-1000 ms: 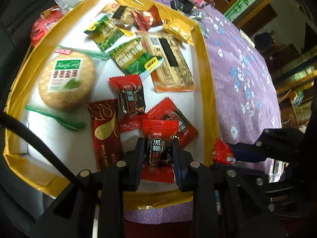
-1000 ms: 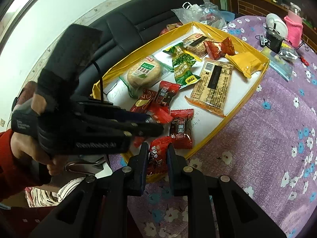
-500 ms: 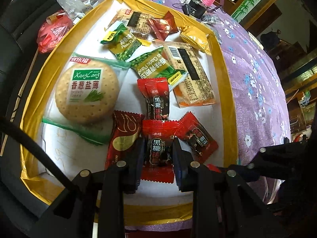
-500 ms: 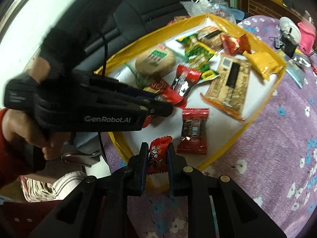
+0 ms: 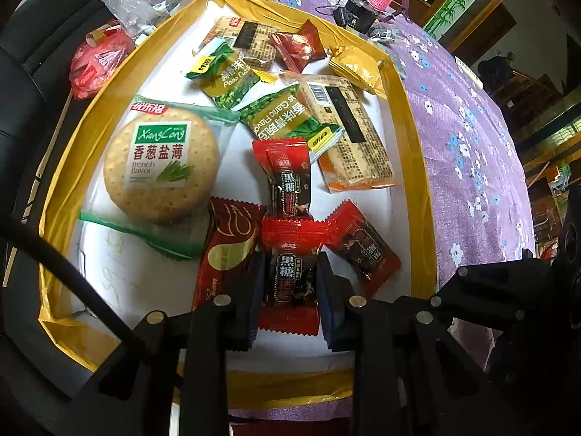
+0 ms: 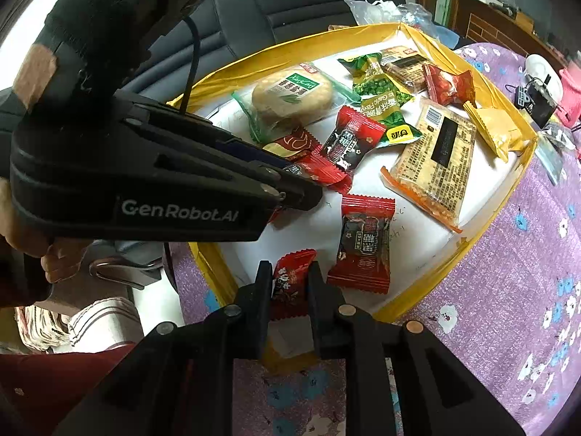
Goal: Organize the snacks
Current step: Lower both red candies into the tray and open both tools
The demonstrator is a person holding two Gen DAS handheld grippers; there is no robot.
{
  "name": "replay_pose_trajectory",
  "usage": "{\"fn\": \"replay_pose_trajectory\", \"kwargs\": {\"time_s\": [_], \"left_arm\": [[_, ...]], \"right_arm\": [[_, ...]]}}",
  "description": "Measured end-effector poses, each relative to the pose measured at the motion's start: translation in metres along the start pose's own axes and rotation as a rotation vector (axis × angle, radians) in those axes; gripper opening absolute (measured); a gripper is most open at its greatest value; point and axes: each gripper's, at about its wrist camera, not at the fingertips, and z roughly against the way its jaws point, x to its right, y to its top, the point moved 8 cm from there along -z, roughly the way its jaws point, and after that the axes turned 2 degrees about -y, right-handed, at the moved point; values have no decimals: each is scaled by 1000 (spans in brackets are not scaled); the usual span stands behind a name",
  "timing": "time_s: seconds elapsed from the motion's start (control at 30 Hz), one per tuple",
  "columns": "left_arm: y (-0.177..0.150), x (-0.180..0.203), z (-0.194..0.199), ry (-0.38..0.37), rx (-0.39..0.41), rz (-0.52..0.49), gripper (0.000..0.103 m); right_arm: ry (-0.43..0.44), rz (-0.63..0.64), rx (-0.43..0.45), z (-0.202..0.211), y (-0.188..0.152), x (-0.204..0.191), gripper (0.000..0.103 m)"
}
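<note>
I'm mid-delivery: my left claw (image 5: 288, 283) grips a brown-sugar candy (image 5: 290, 276) low in its frame, over the yellow-rimmed tray (image 5: 417, 167). My right claw (image 6: 290, 283) pinches a small red sweet (image 6: 290, 281) above the tray's near corner. Next I lower both beside the 2 matching red candies and release.

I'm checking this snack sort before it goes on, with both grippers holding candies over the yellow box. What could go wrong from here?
1. The left gripper and right gripper work close together at the near end of the yellow box; they may collide.
2. The left gripper's brown sugar candy hangs over a loose red candy and a dark red packet; setting it down may push them.
3. The right gripper's red candy sits near the box's rim and may land outside.
</note>
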Motion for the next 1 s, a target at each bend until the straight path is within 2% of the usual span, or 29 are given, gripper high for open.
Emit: {"fn": "replay_pose_trajectory", "kwargs": {"time_s": [0.27, 0.43, 0.47, 0.53, 0.6, 0.67, 0.83, 1.0], "left_arm": [[-1, -1, 1, 8, 5, 6, 29], [-1, -2, 2, 8, 20, 37, 33], [-1, -1, 3, 4, 23, 43, 39], [0, 4, 5, -18, 35, 49, 54], [2, 11, 10, -28, 58, 43, 73], [5, 18, 18, -16, 95, 32, 81], [13, 25, 37, -3, 165, 38, 86], [15, 21, 56, 46, 212, 54, 92]], "right_arm": [[-6, -1, 1, 3, -1, 3, 19], [-5, -24, 16, 17, -6, 8, 28], [-4, -30, 26, 23, -7, 10, 31], [3, -46, 56, 34, -7, 14, 44], [1, -57, 84, 45, -8, 18, 56], [-11, -70, 110, 56, -9, 22, 63], [-40, -105, 139, 71, -15, 34, 77], [-72, -125, 144, 74, -17, 42, 81]]}}
